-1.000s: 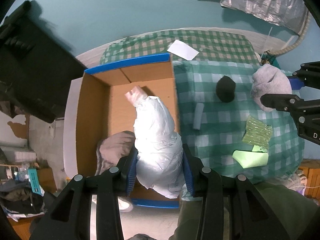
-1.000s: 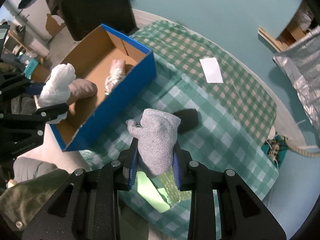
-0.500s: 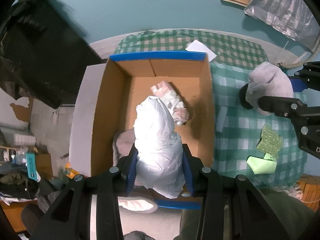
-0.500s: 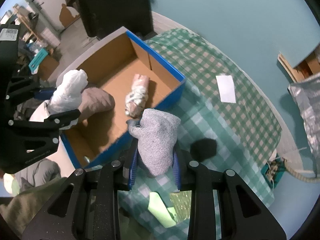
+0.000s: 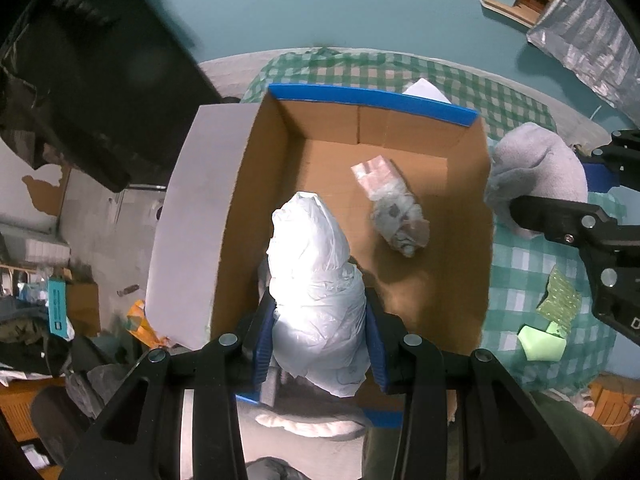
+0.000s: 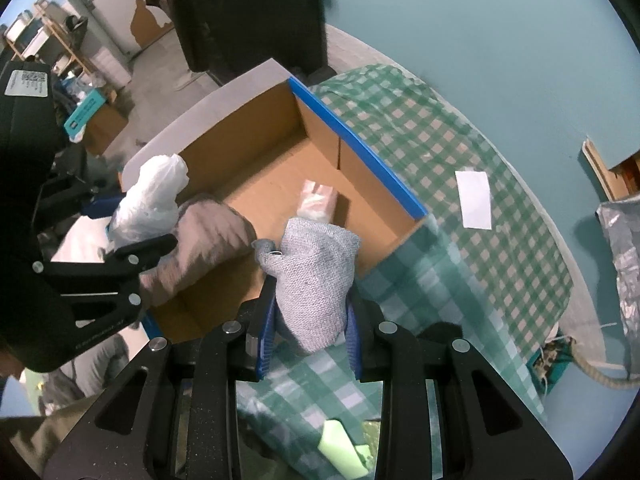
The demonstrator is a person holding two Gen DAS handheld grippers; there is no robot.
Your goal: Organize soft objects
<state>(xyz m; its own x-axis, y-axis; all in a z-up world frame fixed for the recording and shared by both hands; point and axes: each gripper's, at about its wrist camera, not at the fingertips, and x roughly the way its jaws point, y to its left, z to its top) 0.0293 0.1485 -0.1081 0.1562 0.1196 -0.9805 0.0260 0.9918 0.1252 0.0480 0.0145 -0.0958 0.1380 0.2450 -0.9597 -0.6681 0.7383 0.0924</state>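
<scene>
Holding two loads at once is the main hazard: my left gripper (image 5: 318,354) is clamped on a crumpled white plastic bag (image 5: 316,280) above the near left part of the open brown cardboard box with blue outer walls (image 5: 372,98), and my right gripper (image 6: 310,346) is clamped on a grey knitted cloth bundle (image 6: 314,276) just over the box's near right rim.

Risks, as I judge them:
- The slick bag can slide out of the pads if I tilt.
- The grey bundle may catch the rim and fall outside onto the green checked tablecloth (image 6: 460,280).
- Both tools converge on one box, so they can collide.

Count:
- Box: one.
- Already in the box: one brownish-grey soft bundle (image 6: 200,248), one pink-and-white wrapped bundle (image 5: 392,206).
- Held: two items.
- On the cloth: one pale green foam piece (image 5: 540,342), one yellow-green textured pad (image 5: 560,306), one white paper card (image 6: 474,200).
</scene>
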